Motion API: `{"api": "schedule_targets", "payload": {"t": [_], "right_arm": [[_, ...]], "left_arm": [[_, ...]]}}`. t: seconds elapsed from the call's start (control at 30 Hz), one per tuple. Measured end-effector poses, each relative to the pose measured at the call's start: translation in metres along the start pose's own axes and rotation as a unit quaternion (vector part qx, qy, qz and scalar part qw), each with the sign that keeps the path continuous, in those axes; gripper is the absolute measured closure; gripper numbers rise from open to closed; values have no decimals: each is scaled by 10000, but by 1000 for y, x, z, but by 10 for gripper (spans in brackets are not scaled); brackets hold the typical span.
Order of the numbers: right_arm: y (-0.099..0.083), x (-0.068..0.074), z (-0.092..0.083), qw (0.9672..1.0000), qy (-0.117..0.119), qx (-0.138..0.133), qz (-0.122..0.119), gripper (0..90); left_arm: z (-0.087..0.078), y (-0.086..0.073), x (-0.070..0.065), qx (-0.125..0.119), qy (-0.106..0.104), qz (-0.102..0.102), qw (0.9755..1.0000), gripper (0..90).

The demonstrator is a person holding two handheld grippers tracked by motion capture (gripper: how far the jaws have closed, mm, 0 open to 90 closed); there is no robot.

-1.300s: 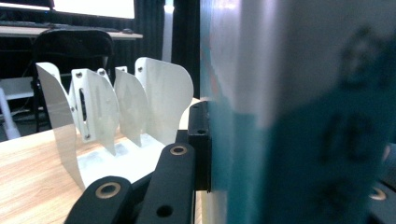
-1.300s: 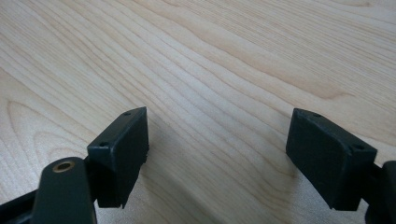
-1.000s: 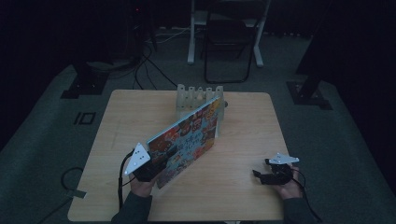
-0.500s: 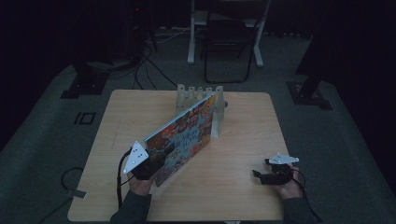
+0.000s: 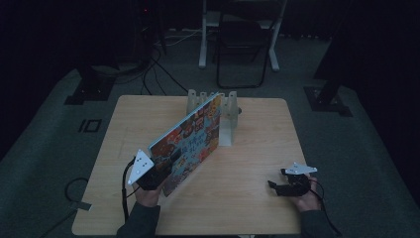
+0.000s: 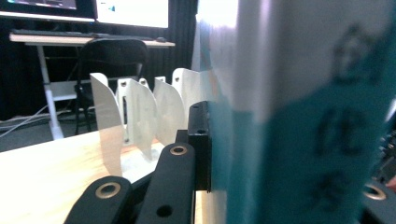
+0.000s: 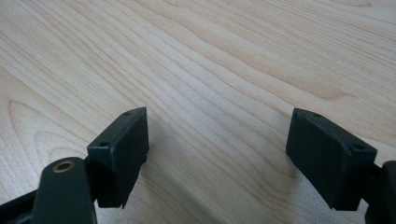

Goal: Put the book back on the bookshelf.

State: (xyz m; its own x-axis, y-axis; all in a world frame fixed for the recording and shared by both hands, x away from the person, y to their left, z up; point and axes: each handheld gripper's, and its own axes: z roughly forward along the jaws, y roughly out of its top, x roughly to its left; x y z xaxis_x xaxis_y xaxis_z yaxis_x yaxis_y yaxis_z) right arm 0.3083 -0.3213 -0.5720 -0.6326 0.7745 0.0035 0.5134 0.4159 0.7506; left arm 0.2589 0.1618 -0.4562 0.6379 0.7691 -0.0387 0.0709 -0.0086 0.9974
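A large picture book (image 5: 190, 141) with a colourful cover stands tilted on its long edge across the middle of the wooden table (image 5: 257, 148). Its far end reaches the white slotted rack (image 5: 227, 110) at the back. My left gripper (image 5: 157, 174) is shut on the book's near end. In the left gripper view a black pad (image 6: 201, 144) presses against the book's white and teal spine (image 6: 303, 116), with the rack's dividers (image 6: 135, 112) beyond. My right gripper (image 5: 277, 186) rests low over the table at the front right, open, with bare wood between its fingers (image 7: 121, 149).
A folding chair (image 5: 242, 44) and desk legs stand on the dark floor behind the table. Cables run across the floor at the back left. The table's near edge lies just behind both hands.
The book has tipped up from a flatter slant to a steeper one, its far end now at the rack. The right gripper has not moved.
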Motion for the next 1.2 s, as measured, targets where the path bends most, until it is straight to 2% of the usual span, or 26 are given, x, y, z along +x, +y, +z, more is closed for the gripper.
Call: {"api": "schedule_targets", "payload": {"t": [0.43,0.9,1.2], "right_arm": [[0,0,0,10000,5,3,-3,207],[0,0,0,10000,13,2,-2,206],[0,0,0,10000,15,0,-11,206]], "left_arm": [[-3,2,3,-53,206,-51,9998,810],[-3,5,3,3,508,63,9987,810],[-3,5,4,-27,708,43,9975,811]]}}
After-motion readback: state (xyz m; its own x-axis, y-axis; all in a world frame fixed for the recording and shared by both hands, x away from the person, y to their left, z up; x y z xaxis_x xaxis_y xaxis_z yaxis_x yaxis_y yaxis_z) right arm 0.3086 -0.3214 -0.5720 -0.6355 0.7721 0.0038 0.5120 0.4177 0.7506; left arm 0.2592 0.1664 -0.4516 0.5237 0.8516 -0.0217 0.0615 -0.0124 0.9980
